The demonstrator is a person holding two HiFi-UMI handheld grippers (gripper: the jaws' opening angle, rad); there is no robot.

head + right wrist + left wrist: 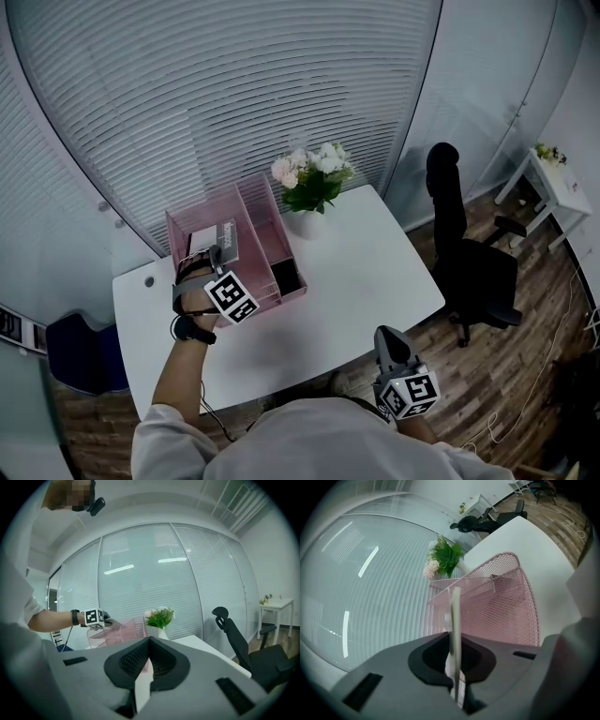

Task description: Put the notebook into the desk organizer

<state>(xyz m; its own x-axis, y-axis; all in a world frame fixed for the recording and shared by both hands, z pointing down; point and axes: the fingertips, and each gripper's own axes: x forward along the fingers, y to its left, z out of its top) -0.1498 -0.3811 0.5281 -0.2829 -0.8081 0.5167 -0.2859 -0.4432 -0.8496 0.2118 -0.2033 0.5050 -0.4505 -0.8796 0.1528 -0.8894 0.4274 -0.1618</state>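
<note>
A pink mesh desk organizer (265,208) stands on the white table (375,272), to the left of its middle. My left gripper (216,254) reaches over the organizer's left compartment, shut on the notebook (218,240), a thin pale book with dark print. In the left gripper view the notebook (455,613) shows edge-on between the jaws, with the pink mesh (501,606) just beyond it. My right gripper (387,337) hovers off the table's near right edge, apart from the organizer. Its jaws (149,641) are shut with nothing between them.
A white vase of flowers (311,184) stands right behind the organizer. A black office chair (469,258) is to the right of the table, a small white side table (555,183) farther right. A blue seat (84,354) sits at the left. Blinds cover the curved glass wall behind.
</note>
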